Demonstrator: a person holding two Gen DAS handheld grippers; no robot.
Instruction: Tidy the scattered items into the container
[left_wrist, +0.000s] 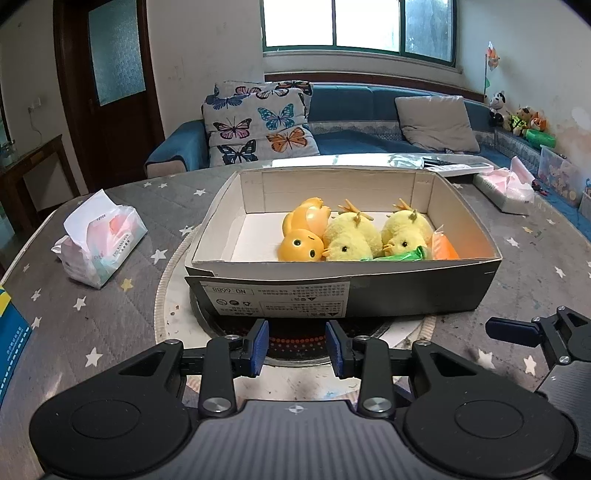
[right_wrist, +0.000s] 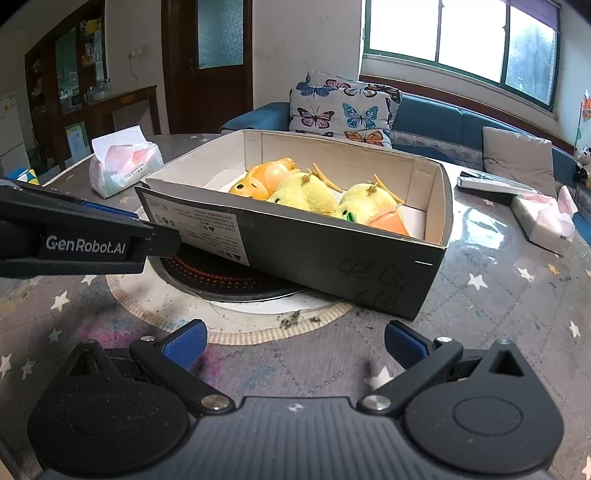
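A dark cardboard box (left_wrist: 406, 295) with a white inside stands on the round hob plate in the middle of the table. In it lie an orange rubber duck (left_wrist: 300, 248), two yellow plush chicks (left_wrist: 351, 236) (left_wrist: 404, 232), and a green and an orange piece (left_wrist: 445, 248) at the right end. My left gripper (left_wrist: 297, 343) hovers open just in front of the box's near wall, with nothing between its blue pads. My right gripper (right_wrist: 295, 341) is wide open and empty above the cloth, before the box's (right_wrist: 332, 251) right corner. The duck (right_wrist: 255, 184) and chicks (right_wrist: 306, 192) show over the wall.
A soft tissue pack (left_wrist: 99, 240) lies left of the box. Another tissue box (left_wrist: 506, 188) and a remote (right_wrist: 491, 182) sit at the back right. A blue carton (left_wrist: 11, 332) is at the left table edge. A sofa with cushions stands behind the star-patterned table (right_wrist: 498, 314).
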